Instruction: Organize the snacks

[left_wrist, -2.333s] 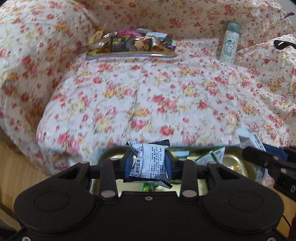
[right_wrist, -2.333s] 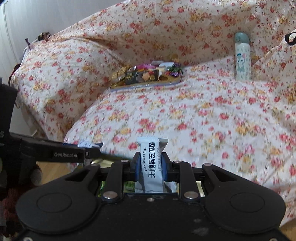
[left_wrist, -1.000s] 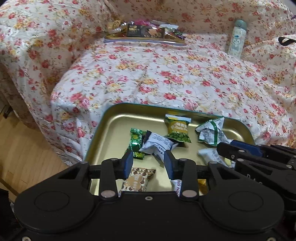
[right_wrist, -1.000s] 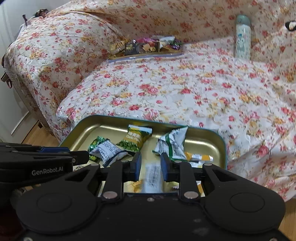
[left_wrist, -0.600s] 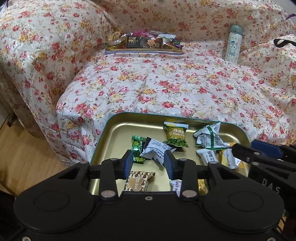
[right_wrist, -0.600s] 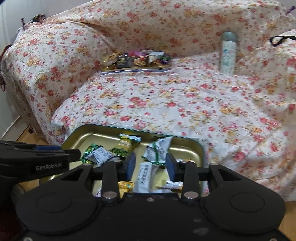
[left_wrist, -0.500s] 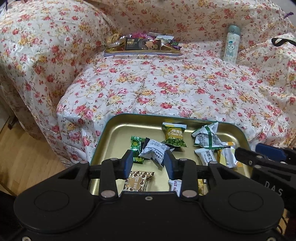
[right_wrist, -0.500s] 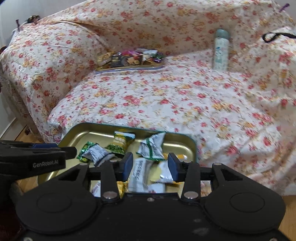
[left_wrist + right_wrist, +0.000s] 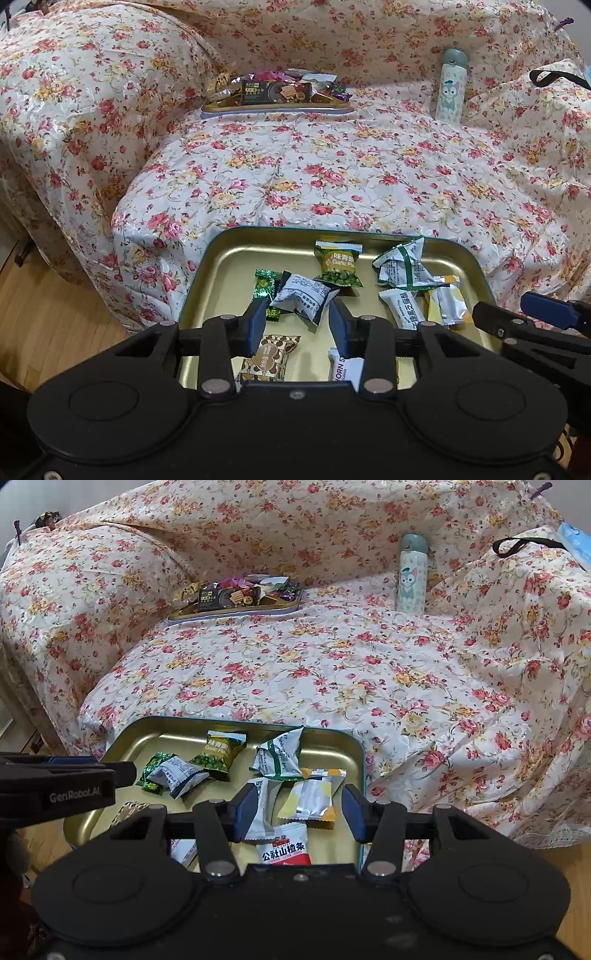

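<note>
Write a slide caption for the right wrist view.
Open right gripper above the gold tray of wrapped snacks, white sesame bar released; second tray on floral sofa.

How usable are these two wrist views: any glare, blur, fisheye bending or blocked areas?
Left wrist view: sharp, evenly lit; soft glare on the gold tray; the sofa cover bows with fisheye curvature; the left gripper body blocks the bottom third. Right wrist view: equally sharp; the tray rim curves; the right gripper body hides the near snacks; dark corners.
</note>
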Available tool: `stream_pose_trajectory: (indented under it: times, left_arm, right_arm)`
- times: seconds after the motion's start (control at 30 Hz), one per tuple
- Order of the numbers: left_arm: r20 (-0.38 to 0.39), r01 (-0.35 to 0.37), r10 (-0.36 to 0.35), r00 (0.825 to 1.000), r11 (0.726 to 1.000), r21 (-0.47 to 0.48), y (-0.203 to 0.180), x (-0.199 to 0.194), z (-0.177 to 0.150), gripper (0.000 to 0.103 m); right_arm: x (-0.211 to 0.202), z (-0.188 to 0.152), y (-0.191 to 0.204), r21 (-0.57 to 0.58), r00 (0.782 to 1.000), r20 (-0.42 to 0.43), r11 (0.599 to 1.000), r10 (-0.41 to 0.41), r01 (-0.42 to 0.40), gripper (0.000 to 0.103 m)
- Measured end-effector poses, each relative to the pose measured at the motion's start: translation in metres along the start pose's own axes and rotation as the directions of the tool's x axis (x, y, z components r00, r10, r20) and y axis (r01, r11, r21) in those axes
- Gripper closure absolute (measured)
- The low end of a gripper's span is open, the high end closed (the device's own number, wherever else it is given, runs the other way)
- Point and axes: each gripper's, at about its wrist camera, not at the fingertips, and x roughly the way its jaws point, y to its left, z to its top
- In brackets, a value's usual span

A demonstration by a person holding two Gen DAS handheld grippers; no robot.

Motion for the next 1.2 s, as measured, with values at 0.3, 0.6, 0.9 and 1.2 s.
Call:
stream_pose_trajectory:
  times: [0.3, 0.6, 0.9, 1.2]
  left_arm:
    - [-0.031, 0.011, -0.011, 0.999, 1.000, -0.008, 0.0009, 0.0039, -0.0006, 0.055]
    - [-0.052, 0.019, -0.019, 0.998, 1.000, -0.008, 0.0009, 0.0061, 0.0000, 0.055]
    - [-0.053, 0.021, -0.021, 0.998, 1.000, -0.008, 0.0020, 0.0062, 0.0001, 0.055]
    - [-0.058, 0.021, -0.021, 0.998, 1.000, -0.006, 0.0011, 0.0068, 0.0000, 0.055]
  right_arm:
    - [0.0028, -0.0023, 0.0053, -0.021, 1.000, -0.023, 1.000, 0.002, -0.003, 0.051]
    - [0.0044, -0.0020, 0.0032, -0.018, 0.999, -0.033, 1.000, 0.006, -0.007, 0.051]
    - [0.0043, -0.0020, 0.0034, -0.017, 0.999, -0.033, 1.000, 0.006, -0.006, 0.051]
    - [0.0048, -0.0023, 0.0046, -0.022, 0.999, -0.032, 1.000, 0.006, -0.006, 0.051]
